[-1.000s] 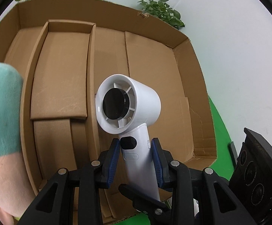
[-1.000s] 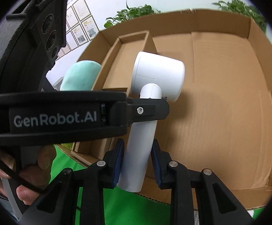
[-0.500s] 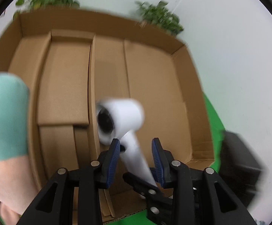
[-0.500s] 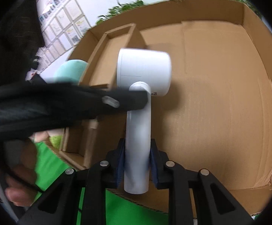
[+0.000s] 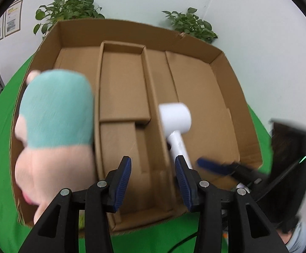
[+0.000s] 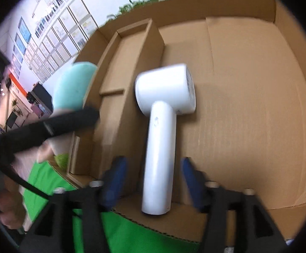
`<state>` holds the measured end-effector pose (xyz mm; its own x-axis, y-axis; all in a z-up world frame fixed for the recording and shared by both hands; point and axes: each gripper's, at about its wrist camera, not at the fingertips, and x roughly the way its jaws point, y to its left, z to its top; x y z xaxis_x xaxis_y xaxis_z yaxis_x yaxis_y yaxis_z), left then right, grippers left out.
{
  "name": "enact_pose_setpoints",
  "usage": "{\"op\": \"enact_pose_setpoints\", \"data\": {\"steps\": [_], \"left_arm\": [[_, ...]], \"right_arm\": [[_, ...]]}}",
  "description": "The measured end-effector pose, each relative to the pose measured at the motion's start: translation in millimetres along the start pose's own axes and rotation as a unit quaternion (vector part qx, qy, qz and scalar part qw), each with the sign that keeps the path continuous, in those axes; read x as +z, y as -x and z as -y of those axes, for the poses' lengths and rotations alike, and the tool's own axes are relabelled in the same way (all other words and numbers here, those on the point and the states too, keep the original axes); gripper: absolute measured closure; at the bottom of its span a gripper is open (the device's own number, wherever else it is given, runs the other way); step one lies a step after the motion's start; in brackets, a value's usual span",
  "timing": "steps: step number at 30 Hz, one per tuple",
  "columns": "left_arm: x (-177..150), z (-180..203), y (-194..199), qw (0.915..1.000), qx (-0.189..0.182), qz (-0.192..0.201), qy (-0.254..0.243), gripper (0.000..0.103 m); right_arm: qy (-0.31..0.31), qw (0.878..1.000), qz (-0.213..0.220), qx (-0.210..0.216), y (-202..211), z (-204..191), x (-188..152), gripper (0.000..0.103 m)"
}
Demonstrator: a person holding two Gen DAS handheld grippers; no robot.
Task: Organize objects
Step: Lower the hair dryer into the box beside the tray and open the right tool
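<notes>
White smooth hair dryer [image 6: 163,126], cardboard box [image 6: 248,84]

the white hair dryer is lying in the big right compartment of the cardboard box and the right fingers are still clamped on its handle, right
Not quite. The white hair dryer does lie in the big right compartment of the cardboard box, but the right gripper has just been opening: the right wrist view shows its fingers standing clear of the handle on both sides, no longer clamped.

Plush toy [image 5: 56,113] crowding box's [image 5: 233,67] left bay; right bay roomy beside dryer [image 6: 163,109]
</notes>
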<state>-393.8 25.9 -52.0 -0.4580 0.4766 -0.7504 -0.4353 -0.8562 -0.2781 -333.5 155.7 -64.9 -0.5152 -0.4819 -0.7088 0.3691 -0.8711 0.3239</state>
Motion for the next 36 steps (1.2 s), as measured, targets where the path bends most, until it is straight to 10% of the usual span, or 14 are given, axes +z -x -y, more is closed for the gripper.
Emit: {"op": "enact_pose_setpoints", "data": {"steps": [4, 7, 11, 31, 36], "left_arm": [[-18, -9, -4, 0.9999, -0.007, -0.01, 0.012, 0.061], [-24, -9, -19, 0.9995, -0.015, -0.022, 0.02, 0.061], [-32, -8, -22, 0.9991, -0.027, -0.023, 0.022, 0.061], [-41, -7, -17, 0.9991, -0.031, -0.018, 0.02, 0.059], [-43, -4, -4, 0.9999, -0.011, 0.004, 0.007, 0.054]], "right_arm": [[0.014, 1.0, 0.028, -0.004, 14, 5, -2, 0.039], [-0.002, 1.0, -0.005, 0.001, 3, -1, -6, 0.067], [0.005, 1.0, -0.027, 0.002, -24, -3, 5, 0.076], [-0.021, 0.999, -0.039, 0.026, -35, -2, 3, 0.073], [-0.019, 1.0, -0.008, -0.018, -15, 6, 3, 0.044]]}}
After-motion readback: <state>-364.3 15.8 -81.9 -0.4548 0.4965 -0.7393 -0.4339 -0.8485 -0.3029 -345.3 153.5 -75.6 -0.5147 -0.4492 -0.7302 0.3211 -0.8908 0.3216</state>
